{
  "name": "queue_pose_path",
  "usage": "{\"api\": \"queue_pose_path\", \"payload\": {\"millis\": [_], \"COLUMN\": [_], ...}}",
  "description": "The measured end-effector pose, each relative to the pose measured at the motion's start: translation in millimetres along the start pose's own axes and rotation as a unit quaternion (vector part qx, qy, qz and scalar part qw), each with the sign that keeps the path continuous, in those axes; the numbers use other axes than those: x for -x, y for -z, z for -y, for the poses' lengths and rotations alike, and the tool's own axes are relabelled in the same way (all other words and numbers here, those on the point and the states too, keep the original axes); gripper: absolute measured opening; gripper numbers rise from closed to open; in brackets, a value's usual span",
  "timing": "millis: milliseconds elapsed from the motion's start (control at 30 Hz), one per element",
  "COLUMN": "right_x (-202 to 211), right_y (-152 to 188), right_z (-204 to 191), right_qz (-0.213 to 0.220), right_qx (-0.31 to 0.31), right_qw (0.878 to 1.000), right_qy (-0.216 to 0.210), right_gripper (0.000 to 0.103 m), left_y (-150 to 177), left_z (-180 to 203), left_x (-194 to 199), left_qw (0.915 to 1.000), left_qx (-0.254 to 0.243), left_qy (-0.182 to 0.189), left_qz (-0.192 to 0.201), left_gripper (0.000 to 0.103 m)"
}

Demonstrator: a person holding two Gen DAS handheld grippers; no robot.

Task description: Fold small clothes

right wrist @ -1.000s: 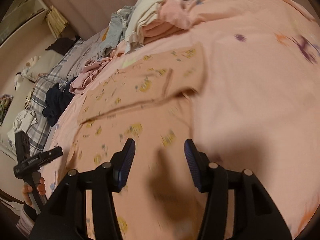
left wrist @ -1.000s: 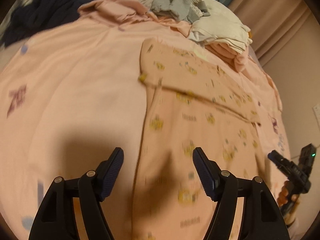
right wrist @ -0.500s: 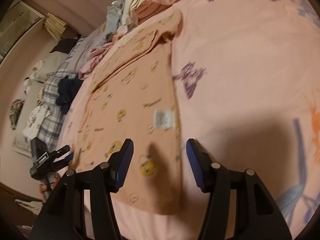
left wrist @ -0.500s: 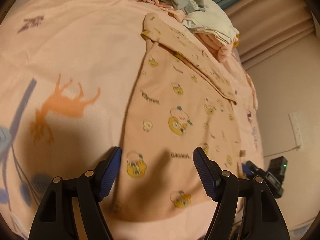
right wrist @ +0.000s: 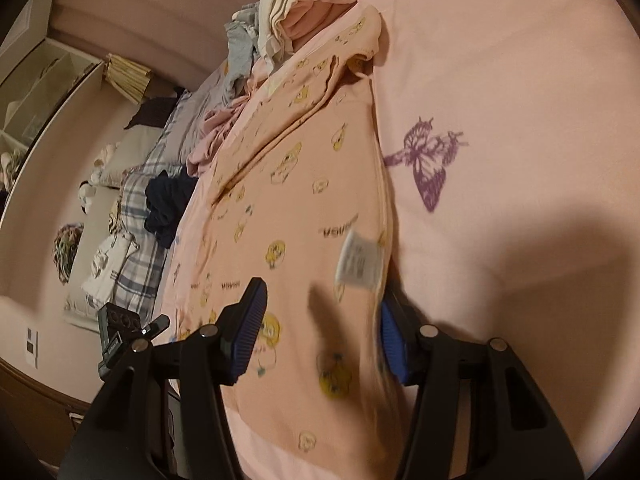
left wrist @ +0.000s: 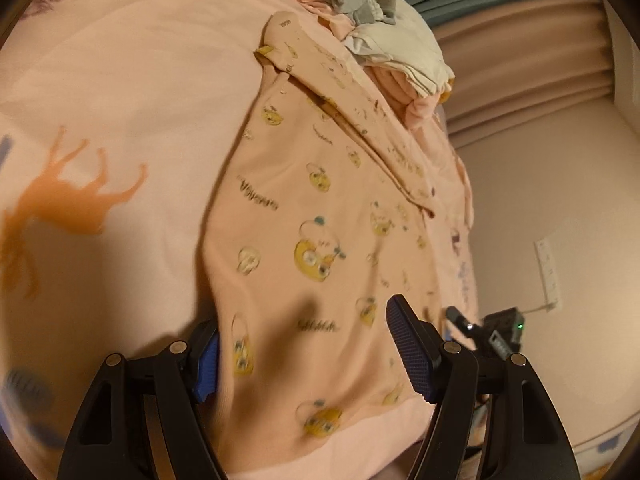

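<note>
A peach garment with yellow cartoon prints (left wrist: 320,216) lies flat on the pink bedspread, its sleeves folded across the far end; it also shows in the right wrist view (right wrist: 296,208), with a white care label (right wrist: 358,260). My left gripper (left wrist: 308,354) is open at the garment's near hem, its jaws straddling the left side edge, the left finger partly under the cloth. My right gripper (right wrist: 320,336) is open at the near hem, straddling the garment's right side edge. The other gripper shows at the edge of each view (left wrist: 492,332) (right wrist: 124,332).
A pile of pink, white and grey clothes (left wrist: 384,36) sits beyond the garment (right wrist: 296,12). A dark garment (right wrist: 168,200) and plaid bedding (right wrist: 140,248) lie at the left. The bedspread (left wrist: 120,120) has an orange animal print and a purple butterfly (right wrist: 428,160). The bed edge is close below.
Both grippers have drawn back from the garment's middle to its near hem and dropped low; each now straddles a side edge of the cloth. The jaws stay open.
</note>
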State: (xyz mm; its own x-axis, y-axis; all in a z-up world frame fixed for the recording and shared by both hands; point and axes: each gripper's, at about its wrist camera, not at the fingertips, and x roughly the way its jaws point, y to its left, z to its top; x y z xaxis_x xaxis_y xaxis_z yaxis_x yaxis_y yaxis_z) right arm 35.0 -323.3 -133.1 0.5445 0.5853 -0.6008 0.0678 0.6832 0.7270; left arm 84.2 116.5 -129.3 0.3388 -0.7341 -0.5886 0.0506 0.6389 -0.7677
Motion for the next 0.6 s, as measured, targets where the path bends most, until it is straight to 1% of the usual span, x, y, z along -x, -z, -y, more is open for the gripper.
{"api": "queue_pose_path", "payload": {"millis": [133, 267, 333, 600], "right_x": [-6, -5, -4, 9], "right_y": [-8, -8, -2, 28], "right_z": [2, 0, -2, -7], "right_qz": [0.005, 0.004, -0.004, -0.031], "right_qx": [-0.005, 0.006, 0.014, 0.03], "right_qw": [1.0, 1.0, 1.0, 0.999], "right_qy": [0.0, 0.004, 0.003, -0.002], "right_gripper": [0.054, 0.054, 0.054, 0.054], "left_y": [-6, 0, 7, 37], "left_z": [2, 4, 5, 5], "left_x": [-6, -5, -4, 9], "left_qw": [0.9998, 0.9997, 0.9995, 0.999], "left_qx": [0.011, 0.003, 0.001, -0.003], "left_qy": [0.016, 0.021, 0.027, 0.028], "left_qz": [-0.001, -0.007, -0.015, -0.035], "left_gripper": [0.072, 0.072, 0.072, 0.072]}}
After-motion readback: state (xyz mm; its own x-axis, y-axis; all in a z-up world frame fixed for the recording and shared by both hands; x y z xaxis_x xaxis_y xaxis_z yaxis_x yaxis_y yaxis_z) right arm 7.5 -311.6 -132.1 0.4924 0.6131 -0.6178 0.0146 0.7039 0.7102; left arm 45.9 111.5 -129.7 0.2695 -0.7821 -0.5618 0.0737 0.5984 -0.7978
